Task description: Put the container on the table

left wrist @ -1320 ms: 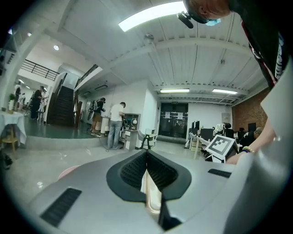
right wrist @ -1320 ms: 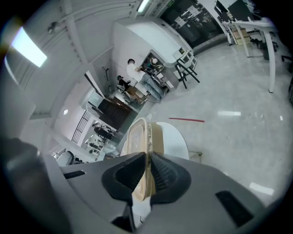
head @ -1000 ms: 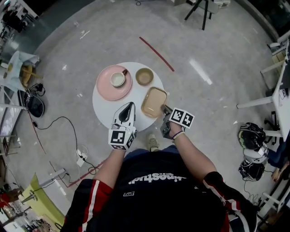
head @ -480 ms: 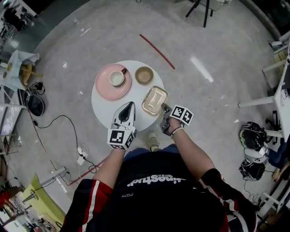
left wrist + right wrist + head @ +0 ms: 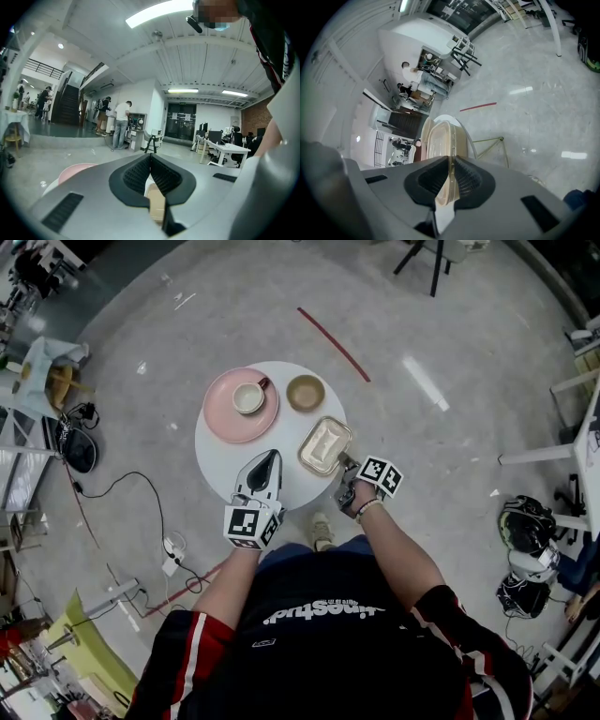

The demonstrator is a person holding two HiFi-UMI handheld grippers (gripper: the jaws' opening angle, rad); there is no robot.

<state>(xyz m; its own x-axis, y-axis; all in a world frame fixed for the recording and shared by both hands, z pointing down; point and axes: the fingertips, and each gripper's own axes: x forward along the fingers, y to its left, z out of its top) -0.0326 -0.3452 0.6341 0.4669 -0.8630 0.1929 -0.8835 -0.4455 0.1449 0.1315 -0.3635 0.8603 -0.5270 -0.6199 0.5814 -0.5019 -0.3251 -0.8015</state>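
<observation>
The beige rectangular container (image 5: 324, 445) is over the right part of the round white table (image 5: 225, 460). My right gripper (image 5: 344, 465) is shut on the container's near rim at the table's right edge. In the right gripper view the rim of the container (image 5: 440, 140) runs straight between the pads of the right gripper (image 5: 451, 161). I cannot tell whether its base touches the tabletop. My left gripper (image 5: 269, 457) hangs over the table's near edge, shut and empty. In its own view the left gripper (image 5: 150, 157) has its pads pressed together.
A pink plate (image 5: 230, 418) with a white cup (image 5: 247, 397) on it lies at the table's far left, and a brown bowl (image 5: 306, 393) stands at the far right. Cables and a power strip (image 5: 172, 554) lie on the floor to the left.
The right gripper and the container have shifted slightly farther in over the table. The left gripper has stayed where it was.
</observation>
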